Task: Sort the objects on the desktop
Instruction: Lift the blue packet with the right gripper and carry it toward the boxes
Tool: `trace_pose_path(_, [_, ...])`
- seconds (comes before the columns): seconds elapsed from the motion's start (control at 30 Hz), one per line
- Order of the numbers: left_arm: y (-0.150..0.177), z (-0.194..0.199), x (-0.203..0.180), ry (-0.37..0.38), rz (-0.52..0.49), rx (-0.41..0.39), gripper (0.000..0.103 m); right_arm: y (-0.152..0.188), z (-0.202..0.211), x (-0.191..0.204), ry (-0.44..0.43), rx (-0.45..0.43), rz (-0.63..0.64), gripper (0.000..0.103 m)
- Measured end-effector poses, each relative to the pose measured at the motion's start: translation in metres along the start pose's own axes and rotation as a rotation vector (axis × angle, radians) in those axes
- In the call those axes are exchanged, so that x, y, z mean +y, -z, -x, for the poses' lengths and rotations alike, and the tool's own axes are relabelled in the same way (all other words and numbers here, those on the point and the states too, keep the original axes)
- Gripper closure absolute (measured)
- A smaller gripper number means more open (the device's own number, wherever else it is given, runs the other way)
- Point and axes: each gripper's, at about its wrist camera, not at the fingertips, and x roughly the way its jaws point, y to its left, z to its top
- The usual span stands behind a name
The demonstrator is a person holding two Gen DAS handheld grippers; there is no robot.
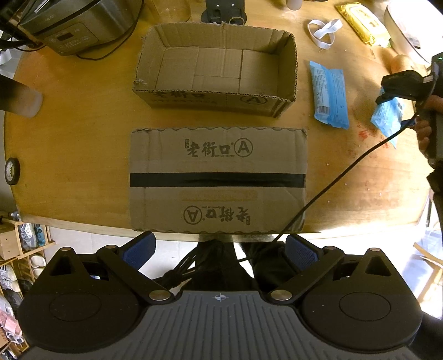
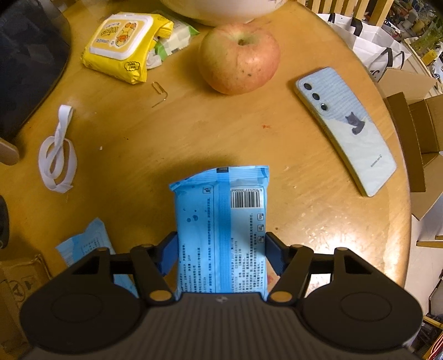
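My right gripper (image 2: 221,252) is shut on a blue tissue packet (image 2: 221,221), its blue pads pressed to the packet's two long sides, and the packet hangs a little above the wooden table (image 2: 166,133). The same gripper (image 1: 387,95) shows at the right edge of the left wrist view with the packet (image 1: 386,119) under it. A second blue packet (image 1: 329,94) lies flat to the right of the open cardboard box (image 1: 216,102); its corner (image 2: 83,243) shows at lower left in the right wrist view. My left gripper (image 1: 220,249) is open above the table's near edge, holding nothing.
A flat cardboard lid (image 1: 218,177) lies in front of the box. An apple (image 2: 239,56), a phone (image 2: 346,130), a yellow wipes pack (image 2: 121,41), a white elastic band (image 2: 56,155) and a paper clip (image 2: 160,92) lie on the table. A rice cooker (image 1: 74,25) stands far left.
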Motion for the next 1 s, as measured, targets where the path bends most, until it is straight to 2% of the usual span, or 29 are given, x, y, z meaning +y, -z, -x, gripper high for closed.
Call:
trace_pose_path(0.33, [-0.001, 0.001, 0.003, 0.01, 0.002, -0.006, 0.0, -0.015, 0.033, -0.016, -0.017, 0.005, 0.021, 0.038])
trace_pose_path(0.57, [-0.001, 0.001, 0.004, 0.018, 0.001, -0.01, 0.0, -0.014, 0.055, -0.017, -0.045, -0.005, 0.052, 0.038])
trace_pose_path(1.0, [-0.002, 0.002, 0.008, 0.024, 0.008, -0.013, 0.0, -0.013, 0.074, -0.002, -0.104, -0.003, 0.254, 0.038])
